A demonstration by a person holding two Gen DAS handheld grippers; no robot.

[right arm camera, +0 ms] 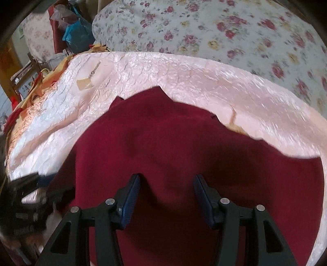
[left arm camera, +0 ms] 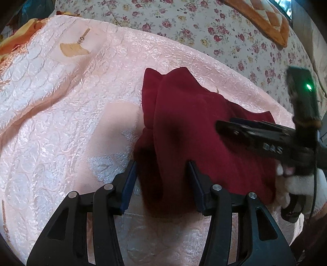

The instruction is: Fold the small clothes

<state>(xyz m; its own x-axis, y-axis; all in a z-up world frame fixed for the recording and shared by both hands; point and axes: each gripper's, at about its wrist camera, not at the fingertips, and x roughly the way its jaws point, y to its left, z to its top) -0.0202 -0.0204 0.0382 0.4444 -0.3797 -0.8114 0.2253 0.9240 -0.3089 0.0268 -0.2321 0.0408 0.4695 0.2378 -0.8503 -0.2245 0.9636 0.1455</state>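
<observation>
A dark red garment point(left arm camera: 184, 126) lies rumpled on a shiny pink quilted cover point(left arm camera: 61, 106). My left gripper point(left arm camera: 162, 169) is open, its blue-padded jaws straddling the garment's near left fold. The right gripper point(left arm camera: 224, 124) shows from the side at the right of the left wrist view, over the cloth; its jaw gap is not readable there. In the right wrist view the red garment point(right arm camera: 163, 143) fills the middle and my right gripper point(right arm camera: 167, 182) is open just above it, holding nothing. The left gripper's body point(right arm camera: 24, 196) is blurred at the left edge.
A floral bedsheet point(left arm camera: 204, 24) lies beyond the pink cover point(right arm camera: 184, 73). An orange cushion point(left arm camera: 261, 18) sits at the far right. Bags and cloth pile point(right arm camera: 71, 30) stand at the far left of the right wrist view. A yellow patch point(left arm camera: 73, 49) marks the cover.
</observation>
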